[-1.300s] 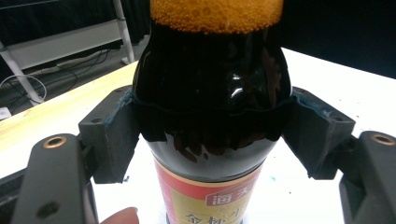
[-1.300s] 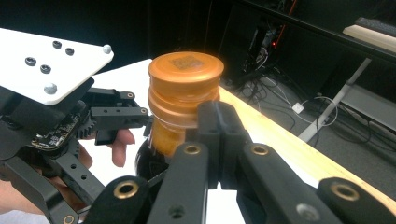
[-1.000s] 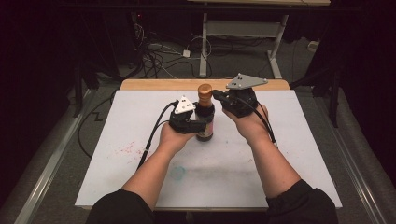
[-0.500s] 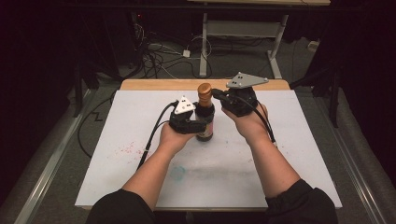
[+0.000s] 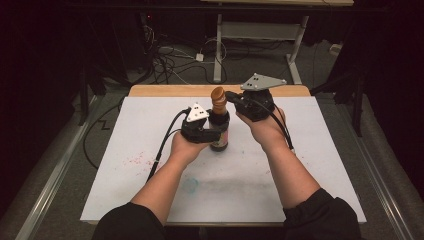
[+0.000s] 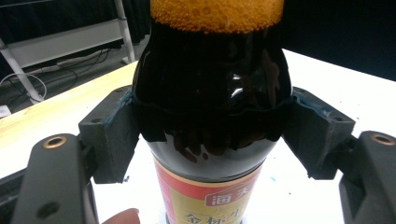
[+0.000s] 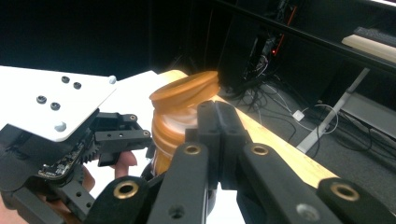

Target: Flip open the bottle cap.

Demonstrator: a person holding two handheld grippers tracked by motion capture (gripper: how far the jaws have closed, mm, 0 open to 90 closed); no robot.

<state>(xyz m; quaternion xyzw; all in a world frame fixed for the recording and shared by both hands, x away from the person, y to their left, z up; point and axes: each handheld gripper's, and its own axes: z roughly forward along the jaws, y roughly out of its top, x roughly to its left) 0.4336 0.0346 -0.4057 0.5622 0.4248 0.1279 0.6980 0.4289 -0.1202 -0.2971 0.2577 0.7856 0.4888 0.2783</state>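
Label: on the sauce bottle (image 6: 208, 116) we read a red band over a yellow field; the Chinese characters are cut off at the frame's bottom edge, and we cannot read them with confidence.
Bottle: dark glass, near black with its contents, standing upright on the white sheet (image 5: 125, 150) toward the far middle of the tabletop (image 5: 165, 90); from above we see its brown neck and orange cap (image 5: 218, 93).
Cap: in the right gripper view the orange cap (image 7: 187, 91) appears as a flat disc above a ribbed collar, blurred.
Left tongs: the left tongs (image 5: 212, 131) clasp the bottle at its shoulder; in the left gripper view (image 6: 208, 128) we see both padded jaws pressed against the glass, one on each side.
Right tongs: the right tongs (image 5: 230, 95) sit at the bottle's top, just beside the cap; in the right gripper view (image 7: 218, 140) the two jaws meet with no gap, to one side of the cap's collar, holding nothing that we can see.
Hands: the person's left hand (image 5: 185, 147) and right hand (image 5: 262, 127) flank the bottle, forearms in dark sleeves.
Surface: faint pink specks (image 5: 137, 161) and a blue-green smudge (image 5: 190, 185) mark the sheet.
Beyond: a white desk frame (image 5: 260, 35) and tangled cables (image 5: 175, 57) lie on the floor behind the tabletop.
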